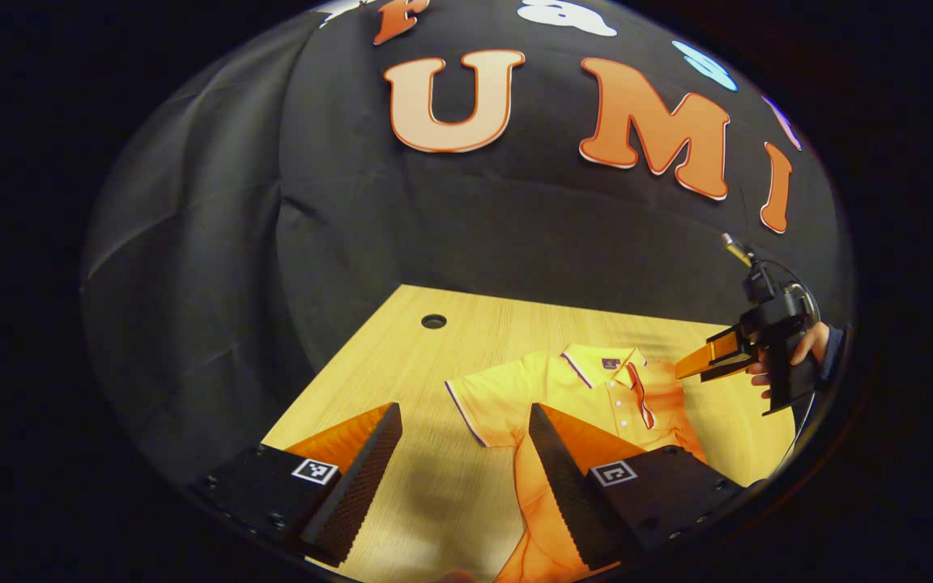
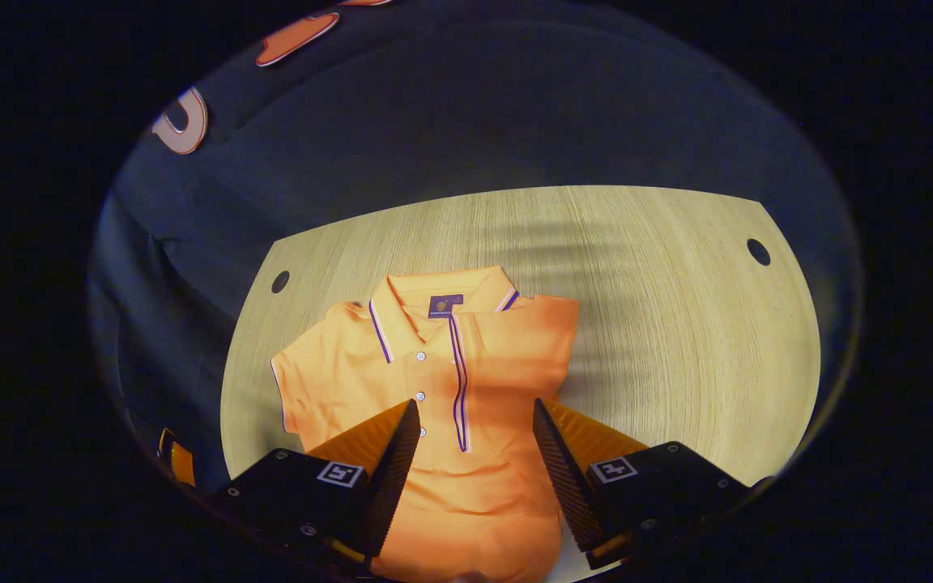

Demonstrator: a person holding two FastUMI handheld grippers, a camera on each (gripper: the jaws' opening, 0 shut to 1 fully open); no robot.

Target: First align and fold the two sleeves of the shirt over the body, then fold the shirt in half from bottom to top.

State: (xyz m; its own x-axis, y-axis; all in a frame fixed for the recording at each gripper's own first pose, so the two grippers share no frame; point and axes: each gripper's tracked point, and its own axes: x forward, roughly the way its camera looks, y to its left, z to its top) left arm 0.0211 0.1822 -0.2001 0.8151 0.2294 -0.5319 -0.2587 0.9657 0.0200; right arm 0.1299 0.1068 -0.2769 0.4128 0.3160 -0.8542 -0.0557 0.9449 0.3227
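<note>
My left gripper (image 1: 462, 461) hovers with fingers apart and empty above the tabletop (image 1: 402, 340), just beside the orange shirt (image 1: 596, 397). My right gripper (image 2: 470, 453), also spread and holding nothing, hangs over the shirt's body. One sleeve looks folded in already; the other sleeve (image 2: 300, 389) lies flat and outstretched. I judge it comes next: pinch its edge, carry it across.

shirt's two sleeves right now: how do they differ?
In the right gripper view, the sleeve on the view's left lies spread out flat on the table; the sleeve on the view's right is already folded over the body of the shirt, leaving a straight edge. Both are short and orange.
</note>
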